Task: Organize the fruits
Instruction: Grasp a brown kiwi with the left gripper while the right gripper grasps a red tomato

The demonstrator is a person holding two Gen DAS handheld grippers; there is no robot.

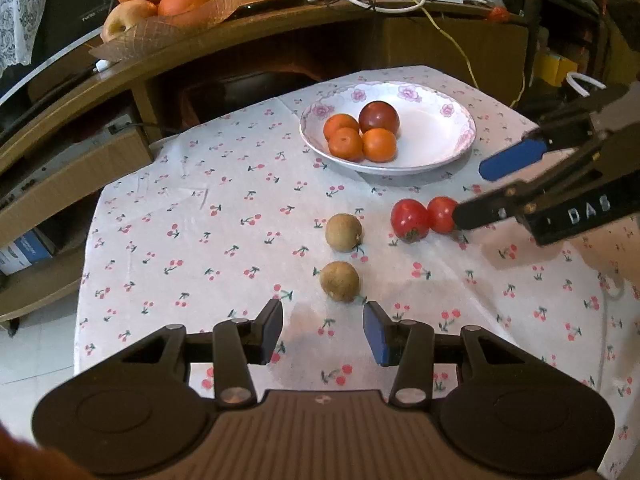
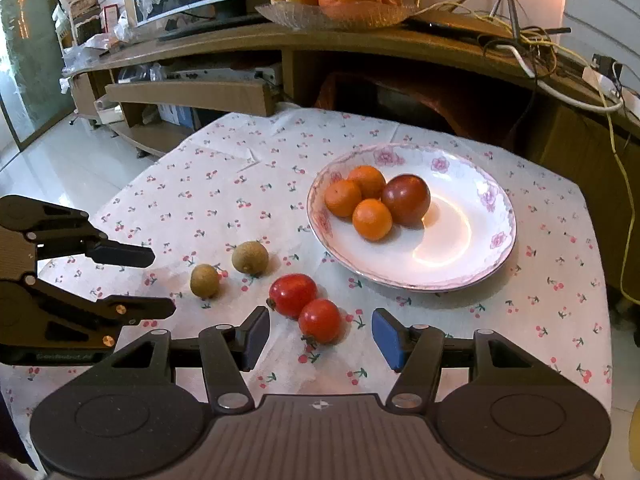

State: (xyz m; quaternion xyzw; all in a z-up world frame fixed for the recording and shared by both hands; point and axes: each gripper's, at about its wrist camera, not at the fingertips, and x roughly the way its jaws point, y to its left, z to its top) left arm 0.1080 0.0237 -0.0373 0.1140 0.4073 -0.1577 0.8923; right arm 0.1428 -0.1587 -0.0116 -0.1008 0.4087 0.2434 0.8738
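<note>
- Right in front of my right gripper [image 2: 320, 336], between its spread fingers, sits the nearer red tomato [image 2: 320, 320]. The jaws are wide and neither pad is touching it yet.
- Just past that one, up and to the left of the gripper, is the second tomato [image 2: 293, 294], and the two are touching each other.
- Further ahead and to the right of the right gripper is the floral-rimmed plate [image 2: 472, 256], with three tangerines [image 2: 372, 219] bunched against a dark red plum [image 2: 406, 199] on its left half.
- My left gripper [image 1: 323, 330] is also wide, holding nothing, hovering over the cherry-print tablecloth [image 1: 180, 240].
- The closer kiwi [image 1: 340, 281] sits just ahead of the left gripper's fingertips, roughly centred on the gap, not between the pads.
- The other kiwi [image 1: 343, 232] is a bit beyond that, near it but apart.
- From the left wrist view, the right gripper comes in from the right side, and its lower finger [image 1: 480, 214] overlaps the tomatoes' edge. Can't tell if that's contact from this angle.
- Way behind the table, a wooden shelf [image 2: 360, 40] holds a glass dish [image 2: 332, 14] of oranges and an apple, with tangled cables [image 2: 532, 40] to the right.
</note>
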